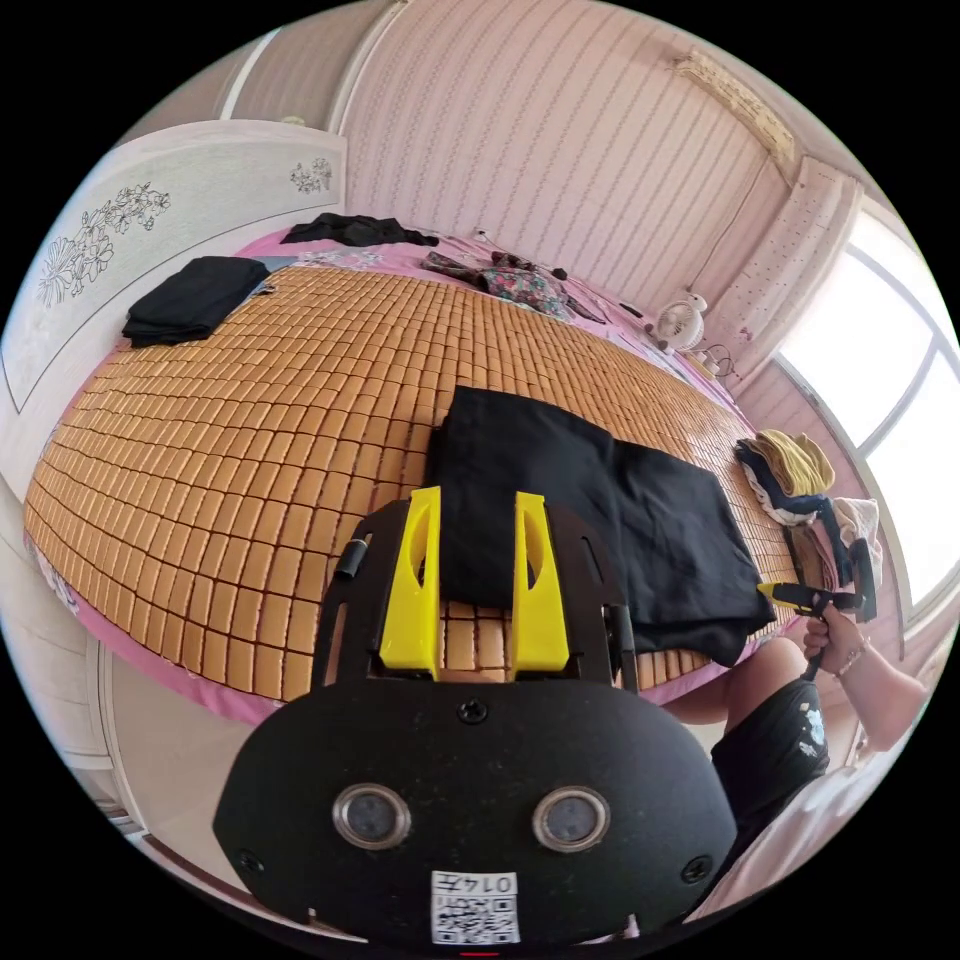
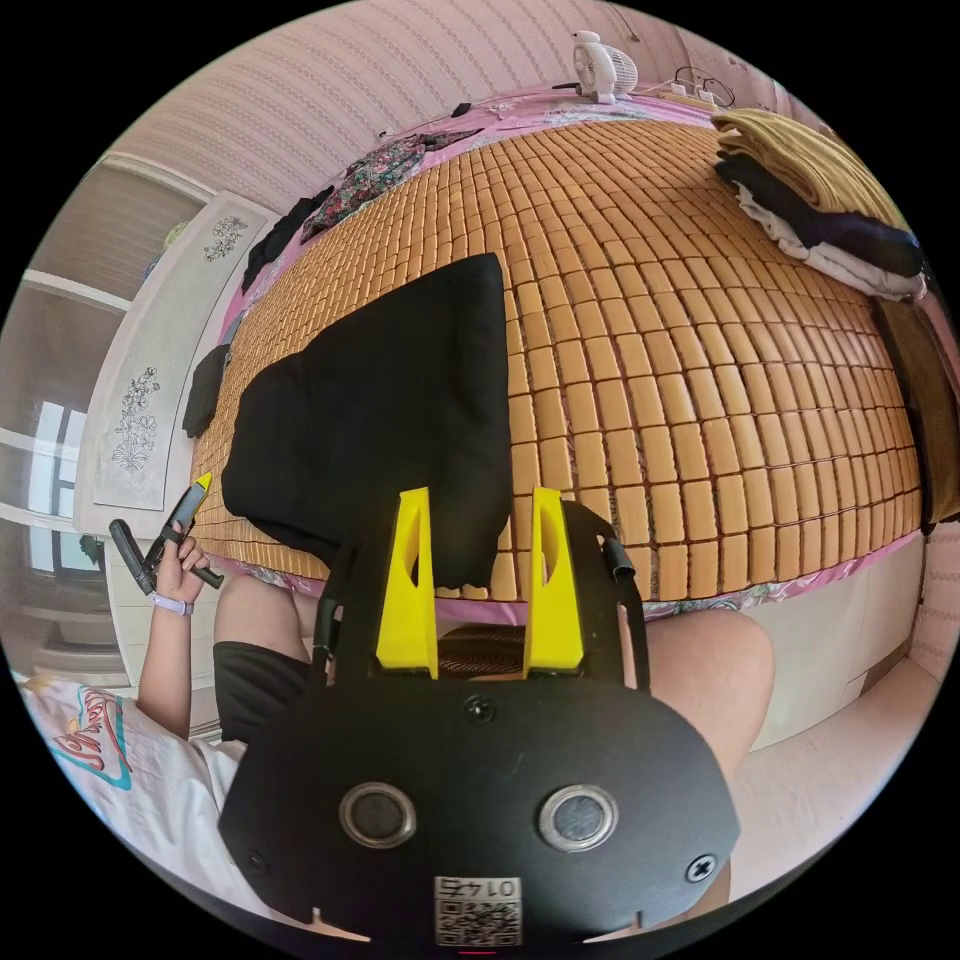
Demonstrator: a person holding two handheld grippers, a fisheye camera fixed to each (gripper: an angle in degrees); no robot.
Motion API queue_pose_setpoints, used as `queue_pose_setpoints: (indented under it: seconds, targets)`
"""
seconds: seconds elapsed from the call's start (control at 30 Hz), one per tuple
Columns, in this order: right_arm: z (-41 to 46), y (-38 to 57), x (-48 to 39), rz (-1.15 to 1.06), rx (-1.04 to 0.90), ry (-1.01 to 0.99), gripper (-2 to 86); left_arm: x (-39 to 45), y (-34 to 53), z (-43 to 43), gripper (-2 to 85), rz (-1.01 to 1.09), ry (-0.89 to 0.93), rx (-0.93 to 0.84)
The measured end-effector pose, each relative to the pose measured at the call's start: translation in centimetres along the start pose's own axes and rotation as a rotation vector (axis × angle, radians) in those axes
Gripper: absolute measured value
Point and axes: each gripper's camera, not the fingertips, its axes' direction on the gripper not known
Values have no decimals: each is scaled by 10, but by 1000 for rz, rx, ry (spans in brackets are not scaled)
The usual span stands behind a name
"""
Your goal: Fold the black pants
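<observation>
My pants (image 1: 590,510) lie folded on the bed (image 1: 250,430), soft and limp; both hand-held grippers (image 1: 475,600) (image 2: 480,600) hang apart, so I'd pinch a near corner.

Pants (image 1: 590,510) lie folded on the bed (image 1: 250,440) mat near its near edge. Left tongs (image 1: 478,580) hang over the near edge just before the pants, right tongs (image 1: 800,597) off the pants' right end. Clothes stack (image 1: 800,480) right of the pants on the bed. Folded garment (image 1: 195,298) far left; fan (image 1: 683,322) far right.
</observation>
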Motion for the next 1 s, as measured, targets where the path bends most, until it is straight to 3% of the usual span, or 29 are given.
queue_pose_setpoints:
  seconds: [0.23,0.47,0.63,0.73,0.8,0.9,1.0]
  targets:
    - [-21,8,18,0,-24,-138,59,-34,-22,53,86,-74,30,-185]
    - [-119,6,32,-43,260,-177,21,-19,-20,67,63,3,227,-362]
    - [-169,5,-36,-284,391,-311,20,24,9,72,57,5,330,-355]
    - [-150,14,-124,-581,251,-340,27,38,15,76,56,15,377,-351]
    - [-105,38,-182,-789,32,-279,35,36,13,73,55,8,393,-361]
    - [-37,72,-209,-852,-216,-163,47,16,11,54,53,-27,429,-337]
    - [-30,95,-207,-849,-189,-180,57,-9,13,31,50,-64,419,-317]
